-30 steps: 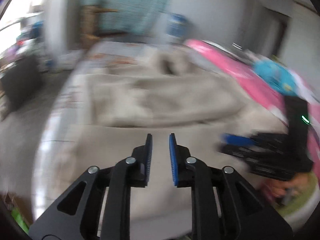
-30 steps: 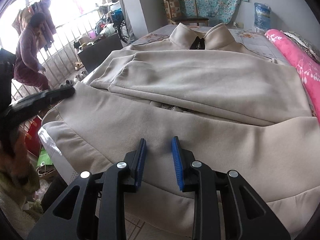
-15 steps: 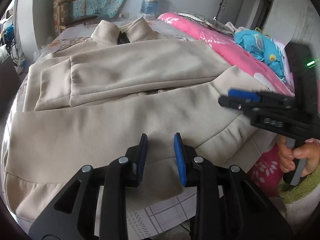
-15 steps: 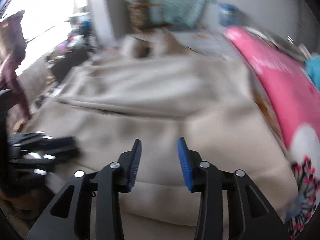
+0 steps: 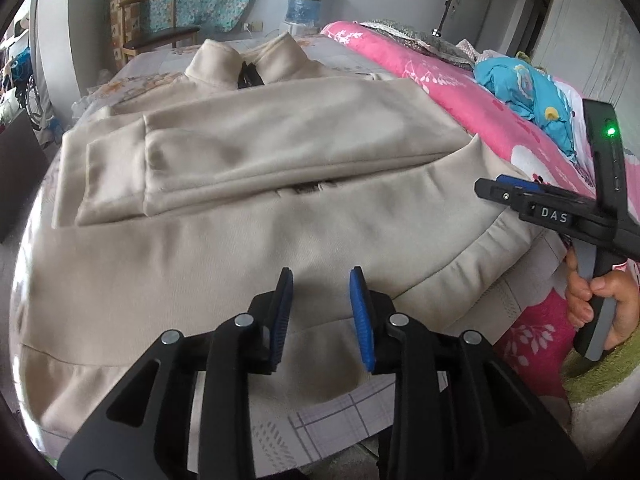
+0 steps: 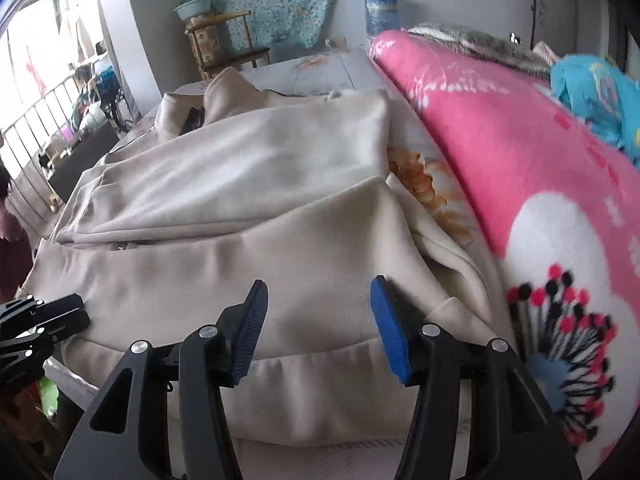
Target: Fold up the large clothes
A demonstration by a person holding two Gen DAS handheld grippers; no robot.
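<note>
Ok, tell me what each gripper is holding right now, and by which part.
Nothing is held. The left gripper and right gripper both hover over the beige jacket near its hem, jaws opening with no cloth pinched between them.

The right tool (image 6: 318, 294) hung over the near hem of a large beige fleece jacket (image 6: 248, 208) spread on the bed (image 6: 320, 68), its jaws opening, blue-padded, with nothing pinched between them. The jacket's sleeves lay folded across its chest, collar at the far end. A pink floral blanket (image 6: 520, 168) lay just beside it on the right. The black tip of the left tool (image 6: 40, 320) showed at the lower left edge.
</note>
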